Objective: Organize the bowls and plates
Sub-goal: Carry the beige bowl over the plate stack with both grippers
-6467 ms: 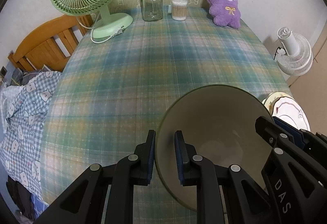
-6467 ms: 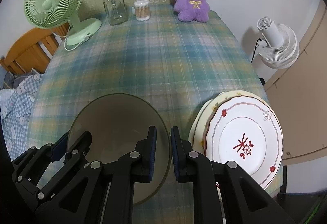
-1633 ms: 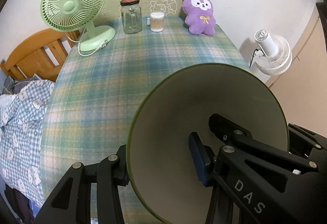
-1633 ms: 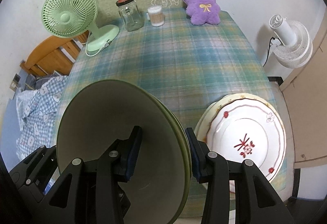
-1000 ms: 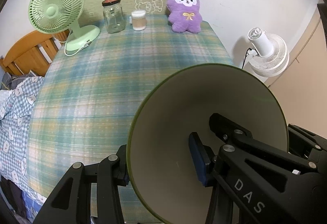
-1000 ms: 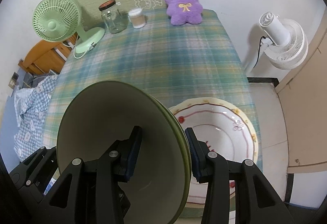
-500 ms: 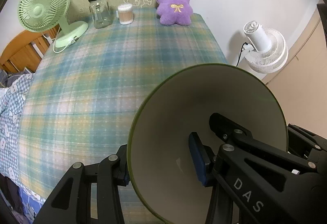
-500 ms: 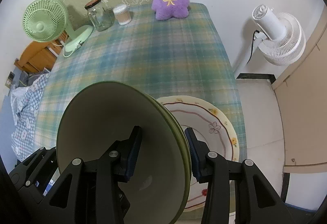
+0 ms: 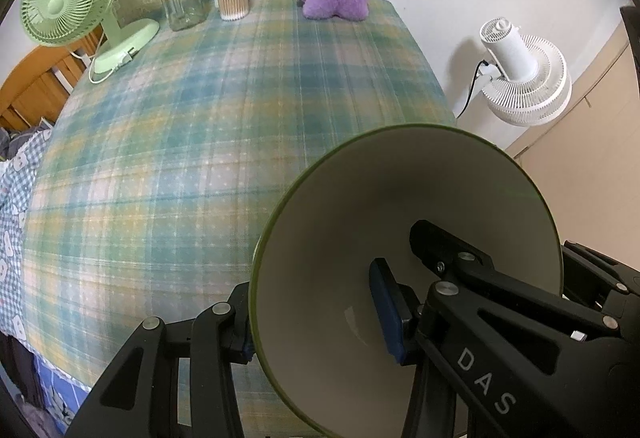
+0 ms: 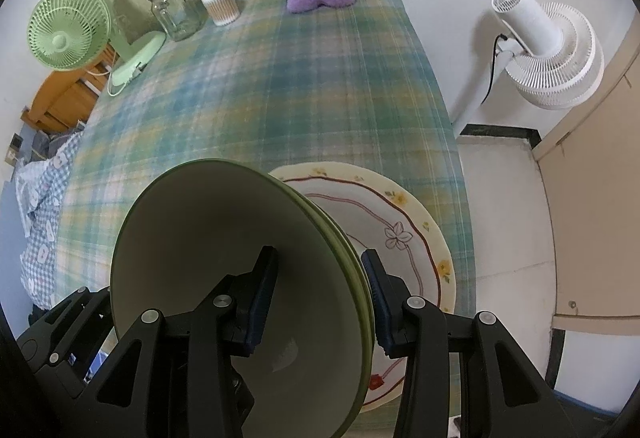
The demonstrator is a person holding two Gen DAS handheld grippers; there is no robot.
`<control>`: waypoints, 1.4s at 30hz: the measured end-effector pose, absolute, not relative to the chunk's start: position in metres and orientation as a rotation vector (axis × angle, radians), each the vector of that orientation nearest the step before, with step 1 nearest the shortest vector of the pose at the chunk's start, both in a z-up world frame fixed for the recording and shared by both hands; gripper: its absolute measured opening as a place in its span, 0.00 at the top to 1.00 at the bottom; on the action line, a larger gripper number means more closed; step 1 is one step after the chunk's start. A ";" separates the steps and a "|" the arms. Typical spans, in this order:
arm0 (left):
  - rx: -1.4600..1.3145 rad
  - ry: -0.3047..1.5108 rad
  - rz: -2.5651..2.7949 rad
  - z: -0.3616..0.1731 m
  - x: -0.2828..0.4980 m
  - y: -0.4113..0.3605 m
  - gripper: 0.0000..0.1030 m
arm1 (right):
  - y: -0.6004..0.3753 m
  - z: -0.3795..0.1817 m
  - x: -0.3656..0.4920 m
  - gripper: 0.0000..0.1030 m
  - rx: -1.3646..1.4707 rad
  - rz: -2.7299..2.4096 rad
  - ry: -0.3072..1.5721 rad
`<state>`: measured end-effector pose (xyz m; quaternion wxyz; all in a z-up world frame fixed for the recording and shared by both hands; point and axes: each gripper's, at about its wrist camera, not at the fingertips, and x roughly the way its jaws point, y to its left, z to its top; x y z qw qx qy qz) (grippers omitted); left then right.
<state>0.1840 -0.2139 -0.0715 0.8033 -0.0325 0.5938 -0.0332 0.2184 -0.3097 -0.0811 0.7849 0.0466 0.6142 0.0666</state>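
Soft, even indoor light fills both views, with faint shadows behind the white fan (image 9: 520, 78) on the wall. Fisheye bending curves the table (image 9: 240, 98) edges, dark vignette rings every corner. A small glare spot sits inside the bowl (image 10: 240, 258); focus stays fairly sharp.

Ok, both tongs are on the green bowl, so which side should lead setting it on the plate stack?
Right, probably. The right tongs grip the green bowl at the rim nearest the plate stack, which is in plain sight there. The left tongs hold the opposite rim; their view shows no plates.
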 end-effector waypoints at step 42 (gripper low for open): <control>-0.072 1.243 -0.104 -0.073 0.187 -0.240 0.22 | -0.331 -0.085 0.219 0.27 0.089 0.167 1.269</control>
